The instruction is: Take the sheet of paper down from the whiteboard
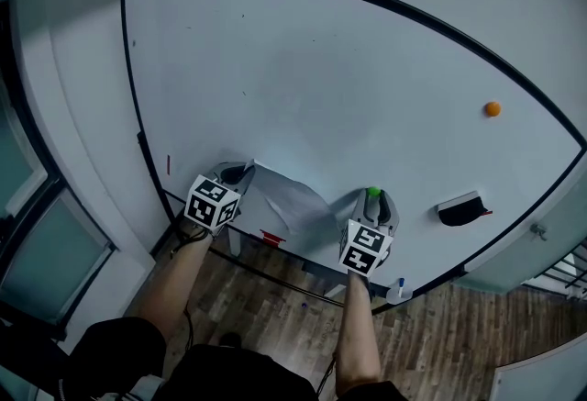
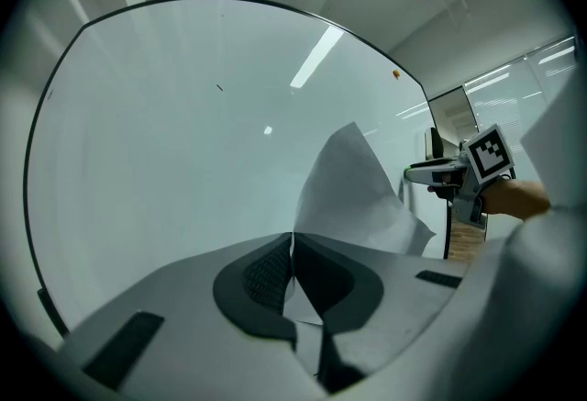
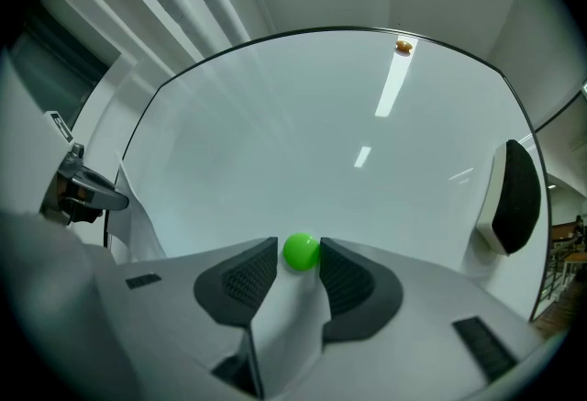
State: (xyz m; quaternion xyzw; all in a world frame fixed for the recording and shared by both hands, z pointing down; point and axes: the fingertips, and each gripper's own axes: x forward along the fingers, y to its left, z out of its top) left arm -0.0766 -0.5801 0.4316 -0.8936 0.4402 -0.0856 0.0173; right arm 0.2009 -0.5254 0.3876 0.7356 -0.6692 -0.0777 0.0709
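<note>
A white sheet of paper (image 1: pixel 292 197) hangs low on the whiteboard (image 1: pixel 321 69), bulging away from it. My left gripper (image 1: pixel 234 174) is shut on the sheet's left edge; in the left gripper view the paper (image 2: pixel 353 197) rises from between the closed pads of the left gripper (image 2: pixel 292 248). A green ball magnet (image 1: pixel 373 193) sits on the sheet's right end. My right gripper (image 3: pixel 300 254) is at the board with the green magnet (image 3: pixel 301 250) between its tips. The jaws stand wide, with a thin gap at the left pad. Paper (image 3: pixel 289 317) lies under those jaws.
An orange magnet (image 1: pixel 493 109) sticks to the board at upper right. A black eraser (image 1: pixel 460 209) clings right of the right gripper. The board's tray holds a red item (image 1: pixel 271 237) and a blue-capped marker (image 1: pixel 397 289). Below is wooden floor (image 1: pixel 275 298); a window is on the left.
</note>
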